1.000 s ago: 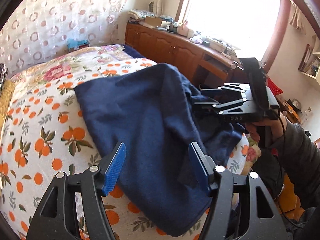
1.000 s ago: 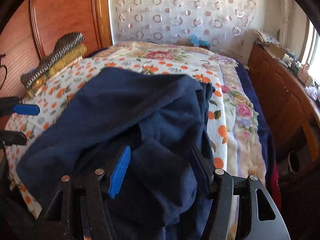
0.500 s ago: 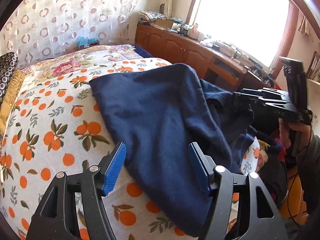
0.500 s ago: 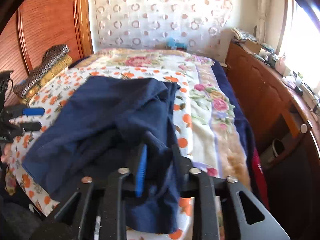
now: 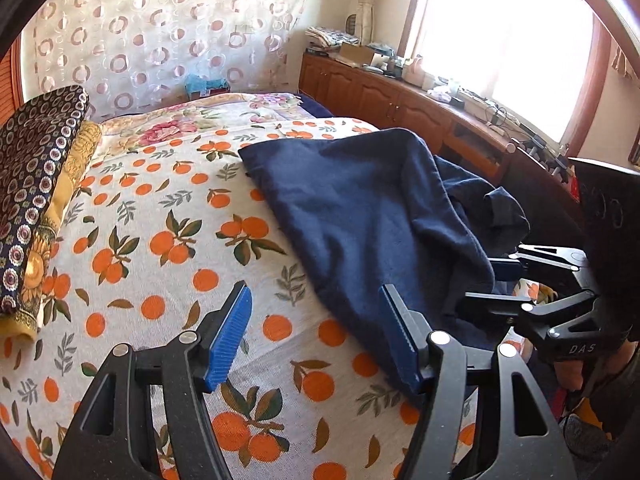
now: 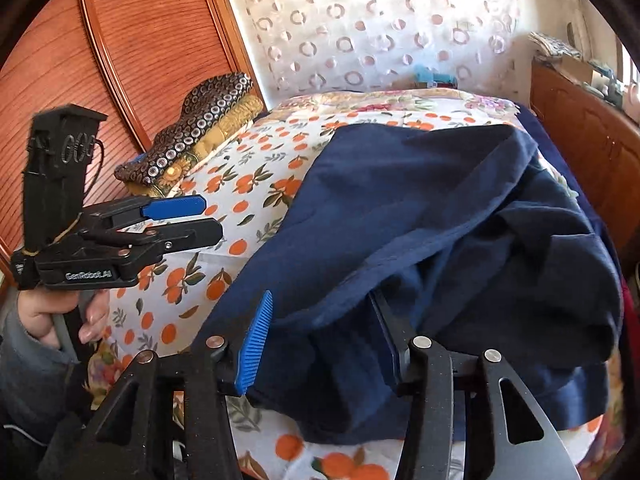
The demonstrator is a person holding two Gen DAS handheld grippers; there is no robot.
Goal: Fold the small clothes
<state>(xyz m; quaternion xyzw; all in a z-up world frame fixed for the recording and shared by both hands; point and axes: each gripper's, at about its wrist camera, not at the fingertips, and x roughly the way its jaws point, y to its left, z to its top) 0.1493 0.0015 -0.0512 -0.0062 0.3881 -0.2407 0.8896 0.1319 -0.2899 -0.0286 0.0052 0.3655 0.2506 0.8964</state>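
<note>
A navy blue garment [image 5: 360, 208] lies rumpled on the orange-print bedsheet [image 5: 160, 240], bunched toward its right side. My left gripper [image 5: 316, 336] hovers open over the sheet at the garment's near left edge; its right pad [image 5: 400, 340] overlaps the hem and nothing is pinched. In the right wrist view the garment [image 6: 440, 216] drapes over the bed's near corner. My right gripper [image 6: 320, 340] has a fold of it between the fingers, its jaws are opening, and the left pad [image 6: 254, 344] stands free of the cloth. Each gripper shows in the other's view: the right gripper [image 5: 488, 286] and the left gripper [image 6: 208, 218].
Folded patterned bedding [image 5: 36, 184] is stacked at the left of the bed, against a wooden headboard [image 6: 140, 40]. A wooden cabinet [image 5: 380, 96] with clutter on top runs under the window on the right. A hand [image 6: 44, 316] grips the left gripper's handle.
The right gripper closed on a fold of the garment, drew it toward the near edge, then widened its jaws. The left gripper slid left, off the garment's middle to its edge.
</note>
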